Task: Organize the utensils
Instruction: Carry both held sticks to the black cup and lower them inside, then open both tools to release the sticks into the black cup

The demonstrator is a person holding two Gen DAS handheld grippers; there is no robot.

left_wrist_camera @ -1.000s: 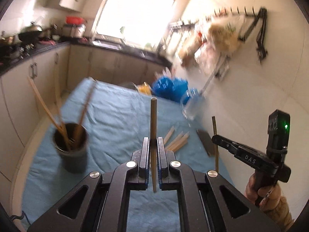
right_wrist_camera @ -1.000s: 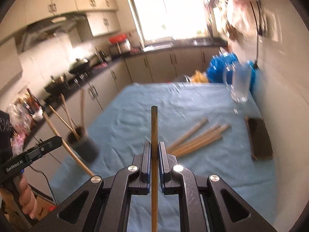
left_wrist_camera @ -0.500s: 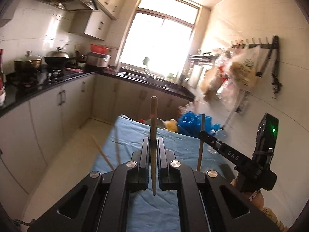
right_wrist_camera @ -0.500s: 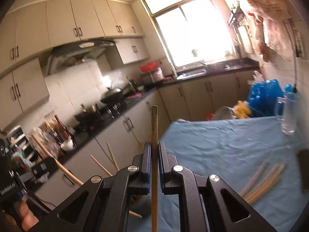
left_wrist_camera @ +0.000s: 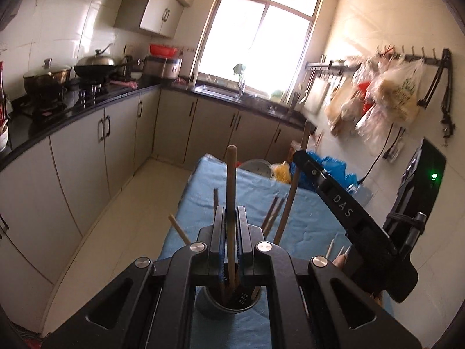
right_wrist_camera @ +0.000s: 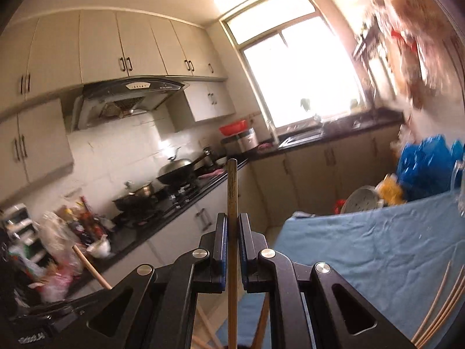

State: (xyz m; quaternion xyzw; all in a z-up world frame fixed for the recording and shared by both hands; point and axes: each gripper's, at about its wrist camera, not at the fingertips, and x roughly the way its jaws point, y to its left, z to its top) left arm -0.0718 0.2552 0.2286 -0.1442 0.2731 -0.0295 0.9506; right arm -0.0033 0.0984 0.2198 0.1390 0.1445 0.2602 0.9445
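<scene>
My left gripper is shut on a wooden chopstick, held upright with its lower end inside the dark holder cup directly below. Several chopsticks stand in that cup. My right gripper is shut on another wooden chopstick, also upright. It shows in the left wrist view just right of the cup, holding its chopstick close to it. Loose chopsticks lie on the blue tablecloth at the right.
The table's left edge drops to the tiled floor beside the cabinets. A metal bowl, blue bags and a glass sit at the table's far end. Bags hang on the right wall.
Both grippers have tilted up and moved over the holder cup, each still gripping its chopstick. The left chopstick's lower end now reaches into the cup.
</scene>
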